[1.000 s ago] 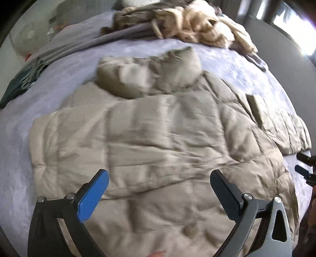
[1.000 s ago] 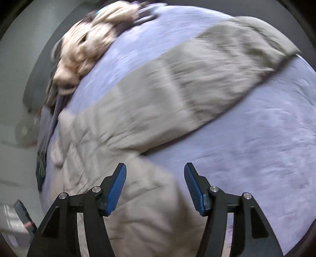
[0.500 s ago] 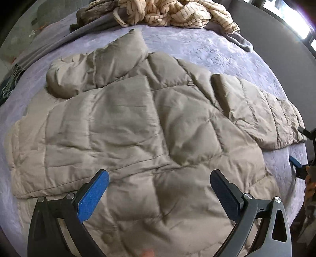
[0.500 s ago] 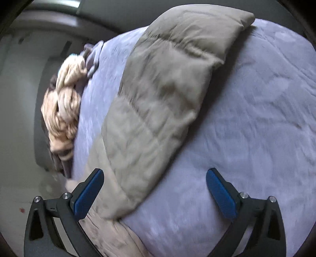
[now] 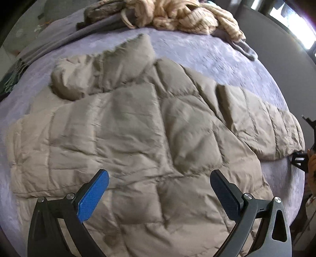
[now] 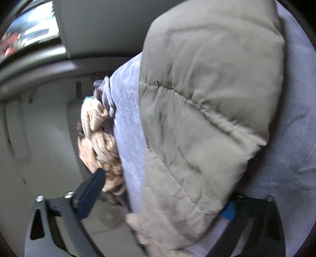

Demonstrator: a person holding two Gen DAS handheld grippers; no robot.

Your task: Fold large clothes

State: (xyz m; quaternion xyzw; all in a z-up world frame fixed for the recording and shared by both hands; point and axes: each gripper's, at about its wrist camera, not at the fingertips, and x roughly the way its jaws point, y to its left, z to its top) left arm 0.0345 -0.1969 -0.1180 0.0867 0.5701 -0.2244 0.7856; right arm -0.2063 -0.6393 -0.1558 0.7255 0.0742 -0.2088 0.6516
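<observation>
A beige quilted puffer jacket (image 5: 138, 134) lies spread flat on the lavender bed cover (image 5: 207, 51), hood (image 5: 102, 75) at the far left. Its right sleeve (image 5: 262, 122) stretches toward the bed's right edge. My left gripper (image 5: 158, 189) hovers open over the jacket's lower body, nothing between its blue pads. In the right wrist view the sleeve's cuff end (image 6: 207, 102) fills the frame and runs between the fingers of my right gripper (image 6: 164, 195). Its jaws are closing. The left finger (image 6: 92, 187) stands clear of the fabric; the right one is mostly hidden behind the sleeve.
A heap of cream striped and grey clothes (image 5: 177, 17) sits at the bed's far edge, also seen as a cream bundle (image 6: 98, 138) beside the sleeve. A dark fringed cloth (image 5: 11, 79) lies at far left. A grey wall (image 5: 286, 59) borders the bed on the right.
My right gripper rolled and dropped in at the sleeve's cuff end, so the sleeve now sits between its fingers. The left gripper drifted sideways over the jacket and stayed open.
</observation>
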